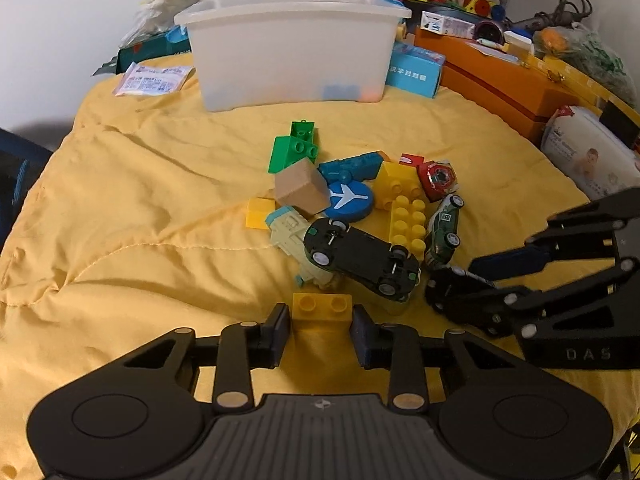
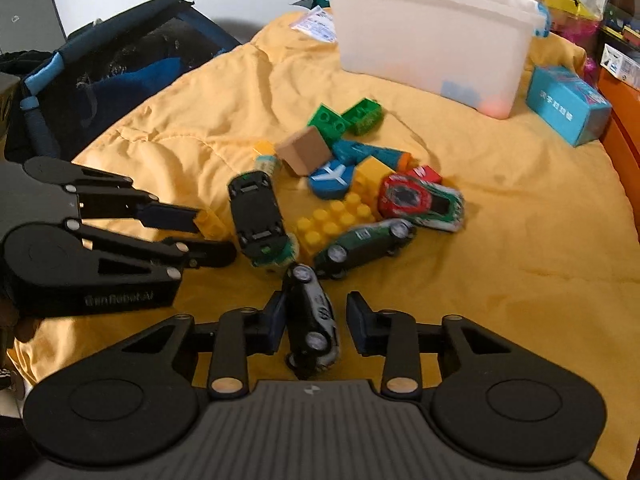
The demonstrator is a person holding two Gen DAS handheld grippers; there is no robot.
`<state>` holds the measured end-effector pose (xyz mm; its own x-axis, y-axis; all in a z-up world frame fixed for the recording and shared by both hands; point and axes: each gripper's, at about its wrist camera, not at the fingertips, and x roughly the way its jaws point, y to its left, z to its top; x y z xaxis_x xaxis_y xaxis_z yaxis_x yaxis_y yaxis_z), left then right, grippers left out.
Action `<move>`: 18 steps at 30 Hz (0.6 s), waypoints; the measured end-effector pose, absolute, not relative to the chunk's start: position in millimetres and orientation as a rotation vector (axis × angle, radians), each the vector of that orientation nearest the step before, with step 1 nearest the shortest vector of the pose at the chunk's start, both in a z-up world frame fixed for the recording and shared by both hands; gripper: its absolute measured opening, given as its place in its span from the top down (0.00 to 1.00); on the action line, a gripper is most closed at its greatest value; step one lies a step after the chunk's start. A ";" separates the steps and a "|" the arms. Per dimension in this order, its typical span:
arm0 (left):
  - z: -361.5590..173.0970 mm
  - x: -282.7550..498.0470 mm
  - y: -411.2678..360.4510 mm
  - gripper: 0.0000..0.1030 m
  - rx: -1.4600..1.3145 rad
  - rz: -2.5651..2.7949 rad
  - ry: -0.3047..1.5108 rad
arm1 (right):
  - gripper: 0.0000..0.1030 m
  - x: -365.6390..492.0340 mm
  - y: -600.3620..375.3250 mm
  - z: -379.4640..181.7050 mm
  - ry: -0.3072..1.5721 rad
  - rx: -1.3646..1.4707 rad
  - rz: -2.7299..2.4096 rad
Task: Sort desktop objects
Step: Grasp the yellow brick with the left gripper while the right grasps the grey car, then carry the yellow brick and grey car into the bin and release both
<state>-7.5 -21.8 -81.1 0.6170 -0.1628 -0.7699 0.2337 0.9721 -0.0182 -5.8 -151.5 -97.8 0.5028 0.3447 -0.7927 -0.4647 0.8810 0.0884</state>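
Note:
My left gripper (image 1: 322, 328) is shut on a small yellow brick (image 1: 322, 309) that rests on the yellow quilt (image 1: 140, 220); its pads press both sides. My right gripper (image 2: 316, 314) is shut on a black toy car (image 2: 312, 320), which lies lengthwise between its fingers. The two grippers work side by side at the near edge of a toy pile. The pile holds an upturned dark car (image 1: 360, 260), a green car (image 1: 444, 228), a big yellow brick (image 1: 406, 220), a blue plane disc (image 1: 348, 200), a tan cube (image 1: 300, 190) and green bricks (image 1: 294, 148). A white bin (image 1: 288, 48) stands behind.
An orange box (image 1: 500, 80), a blue carton (image 1: 416, 72) and a wipes pack (image 1: 588, 152) line the right side. A flat packet (image 1: 152, 80) lies left of the bin. A dark blue bag (image 2: 120, 80) sits off the quilt's left edge.

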 end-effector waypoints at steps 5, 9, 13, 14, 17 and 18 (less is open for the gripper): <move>-79.9 -6.4 -23.9 0.67 0.100 -0.249 0.858 | 0.72 -5.0 -154.9 -98.5 0.923 -0.118 0.519; -72.5 -6.2 -21.7 0.67 0.078 -0.243 0.840 | 0.77 -7.2 -158.0 -92.2 0.911 -0.097 0.537; -55.9 -6.0 -15.0 0.67 0.040 -0.229 0.804 | 0.78 -10.3 -163.5 -77.3 0.867 -0.068 0.533; -51.3 -5.4 -13.1 0.67 0.033 -0.225 0.798 | 0.78 -9.8 -165.7 -72.6 0.860 -0.057 0.530; -34.4 -1.4 -7.1 0.67 0.012 -0.202 0.766 | 0.78 -5.9 -174.1 -56.1 0.823 -0.020 0.514; -27.2 1.4 -4.1 0.67 0.002 -0.194 0.751 | 0.78 -3.0 -176.8 -49.7 0.808 -0.008 0.506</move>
<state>1.4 -4.1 -27.2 0.7137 -0.1747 -0.6783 0.1764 0.9820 -0.0674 -3.0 -176.8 -49.7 0.5789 0.4299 -0.6929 -0.4360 0.8812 0.1824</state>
